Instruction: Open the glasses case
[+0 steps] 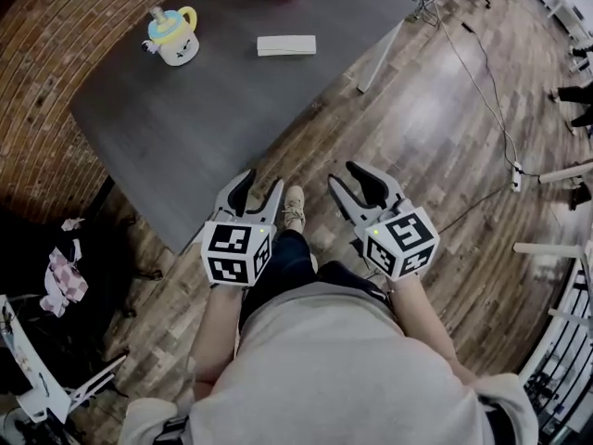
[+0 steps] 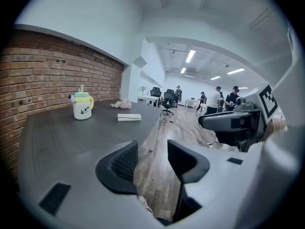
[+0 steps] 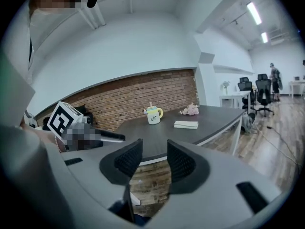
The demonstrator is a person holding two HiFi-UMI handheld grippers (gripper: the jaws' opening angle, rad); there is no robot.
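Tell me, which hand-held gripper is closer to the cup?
Left. The left hand-held gripper hovers at the table edge, the cup far across it; the right hand-held gripper is over the floor, farther off.

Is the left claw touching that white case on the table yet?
Apart. The head view shows the left claw open near the table edge closest to the person, with bare dark surface between it and the glasses case far across.

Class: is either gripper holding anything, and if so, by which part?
Nothing is held. The left gripper and right gripper have their jaws apart and empty; the glasses case lies untouched on the table.
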